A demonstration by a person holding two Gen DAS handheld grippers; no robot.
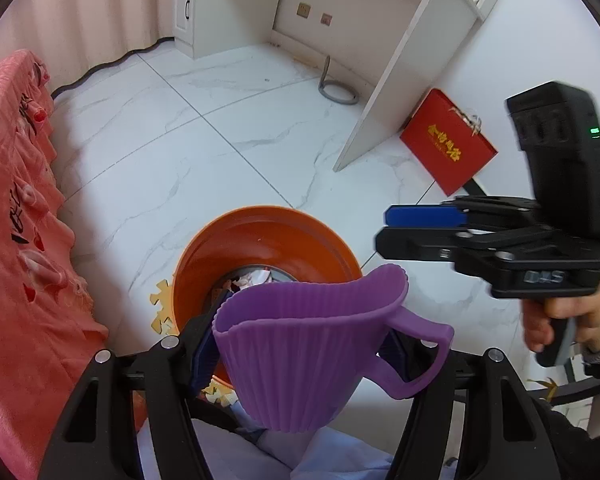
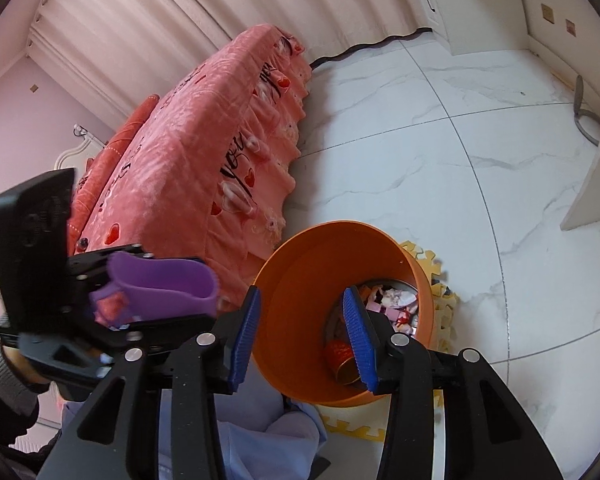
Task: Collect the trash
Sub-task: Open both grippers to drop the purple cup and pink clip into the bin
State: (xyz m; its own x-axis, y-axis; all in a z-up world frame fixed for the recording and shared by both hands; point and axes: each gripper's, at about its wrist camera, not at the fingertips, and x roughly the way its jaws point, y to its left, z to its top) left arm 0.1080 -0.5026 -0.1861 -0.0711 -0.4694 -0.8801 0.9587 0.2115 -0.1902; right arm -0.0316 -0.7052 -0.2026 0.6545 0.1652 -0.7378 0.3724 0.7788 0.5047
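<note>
My left gripper (image 1: 300,344) is shut on a purple ribbed silicone cup (image 1: 300,352) with a handle, held above the near rim of an orange trash bin (image 1: 268,240). The bin stands on the floor and holds paper scraps (image 2: 392,304) and a red can (image 2: 340,356). My right gripper (image 2: 302,336) is open and empty, its blue pads over the bin (image 2: 312,280). In the left wrist view the right gripper (image 1: 388,228) is to the right of the bin. In the right wrist view the left gripper with the purple cup (image 2: 160,288) is at the left.
A bed with a pink cover (image 1: 16,220) stands left of the bin. A yellow foam mat (image 2: 444,296) lies under the bin. A white desk (image 1: 400,40) and a red gift bag (image 1: 446,142) are at the far right. Light blue cloth (image 2: 260,420) lies below the grippers.
</note>
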